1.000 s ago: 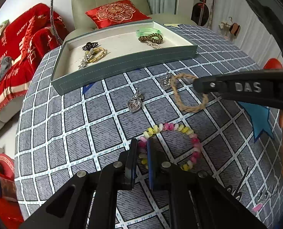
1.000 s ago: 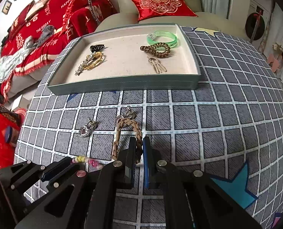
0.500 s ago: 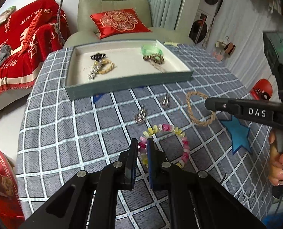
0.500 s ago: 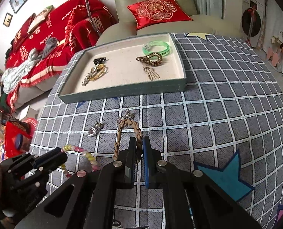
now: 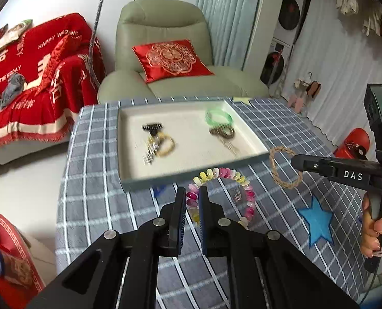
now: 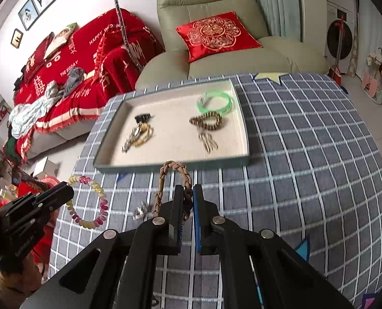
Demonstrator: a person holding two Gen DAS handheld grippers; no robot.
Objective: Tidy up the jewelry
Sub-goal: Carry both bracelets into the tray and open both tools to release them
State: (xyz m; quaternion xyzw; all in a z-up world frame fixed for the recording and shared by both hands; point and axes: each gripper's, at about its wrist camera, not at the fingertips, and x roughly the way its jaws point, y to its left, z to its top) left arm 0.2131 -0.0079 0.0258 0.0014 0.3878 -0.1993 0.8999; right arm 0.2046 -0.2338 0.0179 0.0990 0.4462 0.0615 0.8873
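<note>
My left gripper (image 5: 192, 200) is shut on a pink and yellow bead bracelet (image 5: 224, 173) and holds it in the air before the tray (image 5: 129, 180). It also shows in the right wrist view (image 6: 87, 200). My right gripper (image 6: 188, 198) is shut on a braided brown rope bracelet (image 6: 162, 180), lifted near the tray's front wall (image 6: 165, 166); the bracelet also shows in the left wrist view (image 5: 276, 170). The grey tray holds a green bangle (image 6: 215, 101), a brown bead bracelet (image 6: 207, 121), a gold bracelet (image 6: 142, 134) and a black clip (image 6: 142, 117).
A silver pendant (image 6: 140, 212) lies on the grey checked tablecloth (image 6: 306, 141) below the rope bracelet. Another small pendant (image 5: 237, 195) shows through the bead bracelet. A green armchair (image 5: 165, 25) with a red cushion stands behind the table, a red-covered sofa (image 5: 23, 77) to the left.
Both grippers have lifted their bracelets off the cloth and carried them toward the tray. The pendants stay on the table.
</note>
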